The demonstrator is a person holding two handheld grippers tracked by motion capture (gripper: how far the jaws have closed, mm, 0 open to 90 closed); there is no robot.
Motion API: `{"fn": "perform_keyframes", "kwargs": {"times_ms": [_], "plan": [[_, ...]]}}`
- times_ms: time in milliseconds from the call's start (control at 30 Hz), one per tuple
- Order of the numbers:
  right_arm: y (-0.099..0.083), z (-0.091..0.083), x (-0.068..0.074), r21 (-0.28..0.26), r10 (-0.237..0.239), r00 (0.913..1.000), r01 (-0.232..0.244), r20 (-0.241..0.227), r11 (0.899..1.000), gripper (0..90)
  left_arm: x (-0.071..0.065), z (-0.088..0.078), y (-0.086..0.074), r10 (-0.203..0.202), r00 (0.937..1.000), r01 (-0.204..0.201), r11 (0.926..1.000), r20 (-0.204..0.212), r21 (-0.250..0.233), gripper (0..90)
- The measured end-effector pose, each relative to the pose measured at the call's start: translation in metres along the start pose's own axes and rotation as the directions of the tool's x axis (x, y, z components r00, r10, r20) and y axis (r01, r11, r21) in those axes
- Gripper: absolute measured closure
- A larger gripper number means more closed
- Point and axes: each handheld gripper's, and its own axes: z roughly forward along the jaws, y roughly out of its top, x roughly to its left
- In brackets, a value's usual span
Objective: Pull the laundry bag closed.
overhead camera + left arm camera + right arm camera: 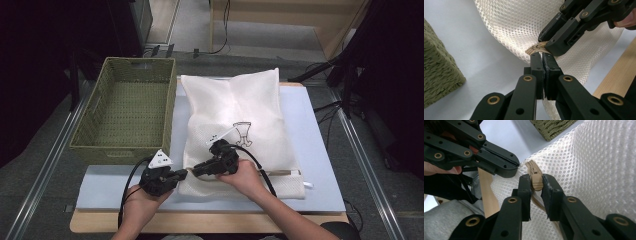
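Observation:
A white mesh bag [235, 110] lies flat on a pale blue mat [315, 150]. At its near left corner my left gripper [183, 174] is shut on the bag's edge, just beside the tan zipper end [534, 49]; in the left gripper view the jaws [541, 57] are pressed together with mesh between them. My right gripper [198, 170] comes in from the right and meets the same corner. In the right gripper view its jaws [536, 180] are closed on the tan zipper pull [537, 183]. The two grippers' tips nearly touch.
A green woven basket [125, 105] stands on the left, its near wall close to my left gripper. The mat rests on a wooden tabletop [210, 223]. Cables and stand legs lie on the floor beyond the table's far right.

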Motion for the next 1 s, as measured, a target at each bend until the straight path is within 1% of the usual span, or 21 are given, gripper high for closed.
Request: {"fn": "perform_keyframes", "kwargs": {"times_ms": [133,200,233,267,300,333,433,533,567,633,667,700,767,800,900,967,1000], "plan": [[0.001,0.001,0.000,-0.009,-0.015,0.9999,0.015,-0.002,1.000,81.8,0.002,0.000,0.000,-0.008,1.0000,0.008,1.0000,0.003,0.005,88.7],[0.002,0.000,0.002,-0.007,-0.046,0.9989,0.046,0.012,0.999,82.2,0.003,0.000,0.000,-0.016,0.9997,0.016,0.9998,0.016,0.008,88.6],[0.002,0.000,0.004,-0.005,-0.057,0.9981,0.057,0.023,0.998,82.3,0.004,0.000,0.000,-0.018,0.9998,0.018,0.9998,0.013,0.012,88.3],[0.002,0.000,0.005,-0.001,-0.060,0.9978,0.060,0.027,0.998,82.3,0.004,0.000,-0.001,-0.023,0.9995,0.023,0.9997,0.019,0.009,88.1],[0.002,0.000,0.006,0.002,-0.064,0.9974,0.064,0.033,0.998,82.3,0.006,0.000,0.000,-0.025,0.9993,0.024,0.9996,0.027,0.015,87.5],[0.002,0.000,0.006,0.001,-0.066,0.9973,0.066,0.033,0.998,82.3,0.007,0.000,0.000,-0.034,0.9986,0.034,0.9993,0.039,0.018,85.9],[0.002,-0.001,0.006,0.000,-0.074,0.9966,0.074,0.037,0.997,82.3,0.013,-0.001,-0.001,-0.059,0.9961,0.056,0.9978,0.066,0.036,78.1],[0.002,-0.001,0.008,-0.001,-0.090,0.9947,0.090,0.050,0.996,82.3,0.018,-0.001,-0.002,-0.078,0.9934,0.076,0.9965,0.083,0.037,67.6],[0.002,-0.002,0.008,-0.002,-0.098,0.9939,0.098,0.050,0.995,82.3,0.021,0.000,-0.002,-0.085,0.9921,0.081,0.9954,0.092,0.052,63.6],[0.001,-0.003,0.009,0.003,-0.102,0.9933,0.102,0.055,0.995,82.3,0.024,0.004,-0.002,-0.100,0.9881,0.093,0.9933,0.117,0.069,58.7],[0.001,-0.003,0.009,0.002,-0.114,0.9918,0.114,0.057,0.993,82.3,0.027,0.007,-0.001,-0.113,0.9851,0.103,0.9911,0.129,0.084,56.1],[0.001,-0.003,0.010,0.003,-0.117,0.9912,0.117,0.061,0.993,82.3,0.029,0.010,-0.001,-0.120,0.9829,0.109,0.9902,0.139,0.088,54.1],[0.001,-0.004,0.010,0.001,-0.128,0.9898,0.128,0.063,0.992,82.3,0.032,0.014,0.000,-0.132,0.9770,0.115,0.9874,0.168,0.109,53.0],[0.001,-0.004,0.010,0.002,-0.133,0.9892,0.133,0.062,0.991,82.3,0.033,0.016,0.001,-0.130,0.9749,0.110,0.9871,0.181,0.117,53.8],[0.000,-0.004,0.011,0.007,-0.144,0.9877,0.144,0.061,0.990,82.2,0.036,0.019,0.003,-0.127,0.9696,0.103,0.9873,0.209,0.120,59.1],[0.000,-0.003,0.012,0.007,-0.157,0.9855,0.157,0.064,0.988,82.3,0.038,0.022,0.005,-0.125,0.9640,0.097,0.9869,0.235,0.129,63.7],[0.000,-0.003,0.013,0.009,-0.162,0.9844,0.162,0.068,0.987,82.3,0.038,0.023,0.005,-0.127,0.9612,0.097,0.9865,0.245,0.132,68.9]]}}
